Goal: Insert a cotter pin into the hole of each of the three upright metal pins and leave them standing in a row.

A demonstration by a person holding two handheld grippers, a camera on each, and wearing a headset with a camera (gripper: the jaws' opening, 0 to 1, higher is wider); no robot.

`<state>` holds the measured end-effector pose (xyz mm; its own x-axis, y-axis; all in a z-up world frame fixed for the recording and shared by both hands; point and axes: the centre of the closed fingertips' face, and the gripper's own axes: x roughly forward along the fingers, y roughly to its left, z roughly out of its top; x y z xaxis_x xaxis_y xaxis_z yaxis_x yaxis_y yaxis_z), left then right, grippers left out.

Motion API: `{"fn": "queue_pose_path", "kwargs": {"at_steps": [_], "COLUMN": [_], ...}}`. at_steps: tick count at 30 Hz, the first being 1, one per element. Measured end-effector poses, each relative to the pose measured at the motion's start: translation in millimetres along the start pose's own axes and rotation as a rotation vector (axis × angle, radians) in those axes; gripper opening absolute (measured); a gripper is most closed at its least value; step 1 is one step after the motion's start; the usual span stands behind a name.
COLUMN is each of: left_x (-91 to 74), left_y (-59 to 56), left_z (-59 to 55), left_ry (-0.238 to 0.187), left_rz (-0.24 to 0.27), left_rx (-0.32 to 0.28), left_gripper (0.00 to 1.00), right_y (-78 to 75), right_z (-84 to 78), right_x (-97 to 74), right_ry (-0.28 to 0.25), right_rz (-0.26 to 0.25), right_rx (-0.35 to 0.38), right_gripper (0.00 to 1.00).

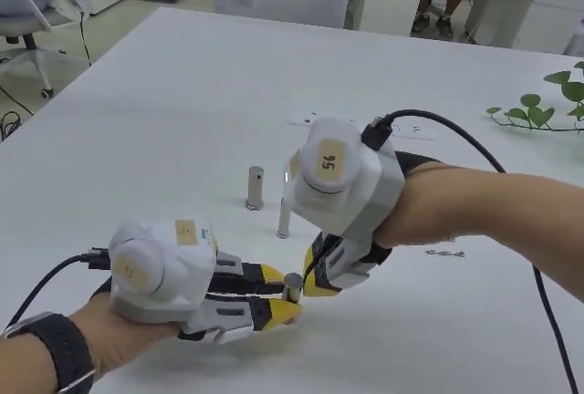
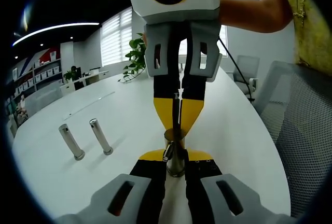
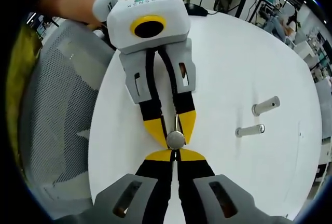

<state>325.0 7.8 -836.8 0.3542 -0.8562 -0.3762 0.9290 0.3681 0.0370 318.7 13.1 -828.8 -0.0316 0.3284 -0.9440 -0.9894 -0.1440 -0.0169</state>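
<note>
Metal pin [image 1: 293, 285], smooth cylinder, tight in left hand-held gripper [image 1: 284, 295]; thin cotter pin [image 2: 167, 153] tight in right hand-held gripper [image 1: 312, 277]

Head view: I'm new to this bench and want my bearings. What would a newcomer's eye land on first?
The two grippers meet nose to nose low in the head view. The left gripper clamps an upright metal pin, and the right gripper sits over it, jaws closed on what looks like a cotter pin. Just behind, a second pin and a third pin stand free on the white table.
</note>
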Motion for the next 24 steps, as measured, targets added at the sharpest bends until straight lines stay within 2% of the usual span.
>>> {"fn": "queue_pose_path", "kwargs": {"at_steps": [16,24], "left_x": [-0.1,0.1], "left_y": [0.1,0.1], "left_z": [0.3,0.2], "left_ry": [-0.002,-0.004], "left_rz": [0.001,0.0], "left_rx": [-0.002,-0.002], "left_gripper": [0.11,0.11], "right_y": [2.4,2.4], "right_z": [1.9,-7.8], "right_x": [-0.7,-1.8], "right_ry": [-0.031,-0.012], "right_rz": [0.004,0.003], "right_rx": [0.014,0.03], "right_gripper": [0.09,0.08]}}
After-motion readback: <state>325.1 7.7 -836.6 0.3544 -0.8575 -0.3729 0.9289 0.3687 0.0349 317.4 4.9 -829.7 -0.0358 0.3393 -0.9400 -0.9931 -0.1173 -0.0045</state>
